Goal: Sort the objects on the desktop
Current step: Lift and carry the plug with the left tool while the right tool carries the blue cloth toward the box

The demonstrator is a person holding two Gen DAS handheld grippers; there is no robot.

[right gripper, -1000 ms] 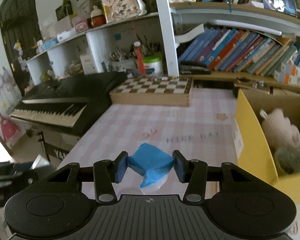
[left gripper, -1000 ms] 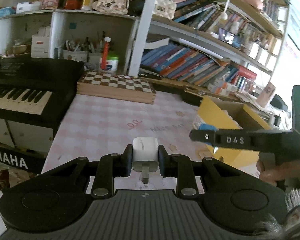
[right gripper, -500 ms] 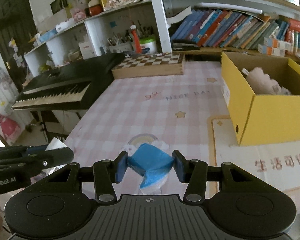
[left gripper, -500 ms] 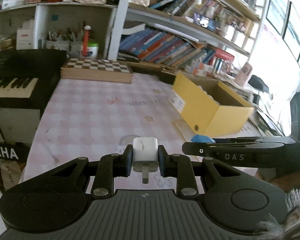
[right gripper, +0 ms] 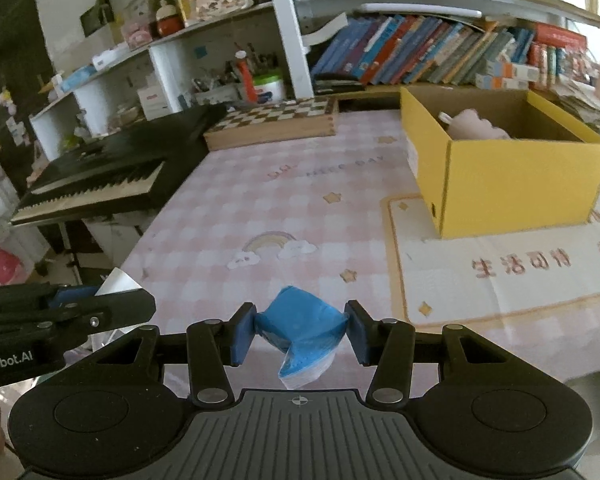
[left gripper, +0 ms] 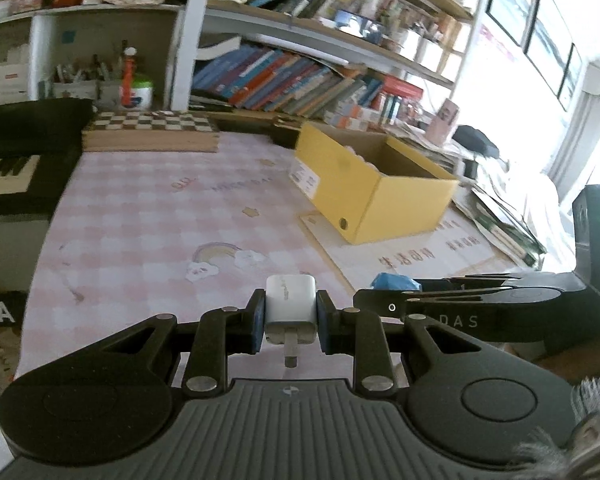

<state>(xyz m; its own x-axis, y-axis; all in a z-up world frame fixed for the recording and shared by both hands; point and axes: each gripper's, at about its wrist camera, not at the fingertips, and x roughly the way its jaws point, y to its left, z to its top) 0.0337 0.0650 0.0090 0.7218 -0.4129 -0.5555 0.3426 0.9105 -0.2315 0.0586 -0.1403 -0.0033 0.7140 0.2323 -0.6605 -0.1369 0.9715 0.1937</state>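
Two grippers filled the bottom of their own views, each clamped on a small object. In the left wrist view, the left gripper [left gripper: 290,322] pinched a white plug-in charger [left gripper: 290,307] at lower centre, its prong pointing back toward the camera; the pads pressed both of its sides. At lower right of that frame the right gripper [left gripper: 384,294] reached in sideways, and only a sliver of the blue packet [left gripper: 394,281] showed past its tip. A furry edge in the bottom right corner was too blurred to identify.

In the right wrist view, the right gripper [right gripper: 300,330] held the blue packet [right gripper: 300,330] at lower centre, squeezed so that it bulged; its pale lower end hung beneath the pads. At lower left the left gripper [right gripper: 112,304] entered side-on, with just a white corner of the charger [right gripper: 118,282] visible above it.

Beyond lay the pink checked tablecloth [right gripper: 260,200] with a rainbow print. At right stood an open yellow box [right gripper: 516,184] on a cream mat [right gripper: 500,280] cut off by the frame edge; inside it a pink soft toy [right gripper: 476,130] was half hidden by the wall. Farther back were a chessboard box [right gripper: 272,124], a black keyboard [right gripper: 108,176] at left, and cluttered bookshelves [right gripper: 440,56], their titles unreadable.
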